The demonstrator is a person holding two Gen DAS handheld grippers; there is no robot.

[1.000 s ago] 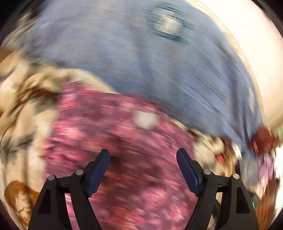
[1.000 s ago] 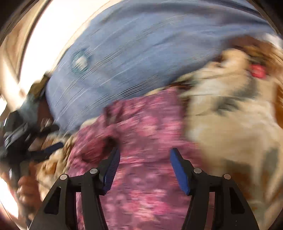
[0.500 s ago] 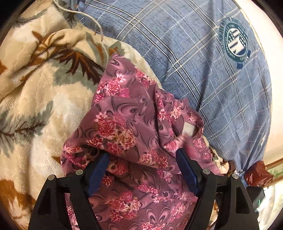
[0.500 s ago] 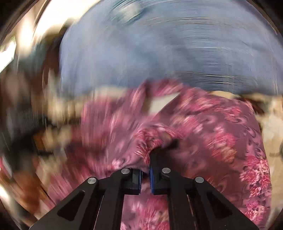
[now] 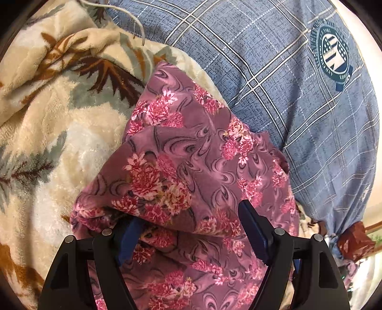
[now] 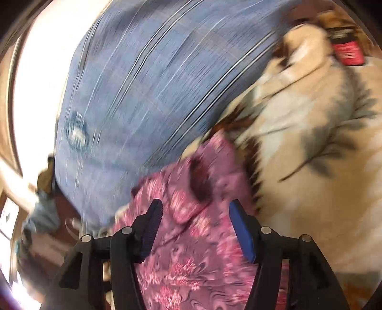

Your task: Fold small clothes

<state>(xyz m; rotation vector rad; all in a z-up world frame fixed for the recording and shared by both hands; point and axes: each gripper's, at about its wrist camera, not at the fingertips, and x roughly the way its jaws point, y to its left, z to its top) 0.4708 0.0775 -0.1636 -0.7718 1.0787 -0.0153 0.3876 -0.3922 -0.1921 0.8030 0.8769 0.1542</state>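
Observation:
A mauve garment with pink flowers (image 5: 191, 155) lies crumpled on a cream blanket. My left gripper (image 5: 191, 214) hovers low over its near part, open wide. A fold of the cloth drapes over the left finger's blue pad (image 5: 130, 238); the right pad stands free. The right wrist view is blurred by motion. There the same garment (image 6: 191, 257) lies under my right gripper (image 6: 195, 204), whose jaws are opening. Cloth shows between the pads, but they do not press on it.
The cream blanket with a leaf print (image 5: 59, 131) covers the left side and appears as blanket (image 6: 310, 155) on the right. A blue plaid pillow (image 5: 286, 83) with a round crest borders the garment behind. A white cord (image 5: 133, 16) lies at the top. A red label (image 6: 347, 51) shows far right.
The right gripper, shut on a fold of the garment half a second ago, has let go and swung aside. The left gripper has sunk closer, and cloth now covers its left pad.

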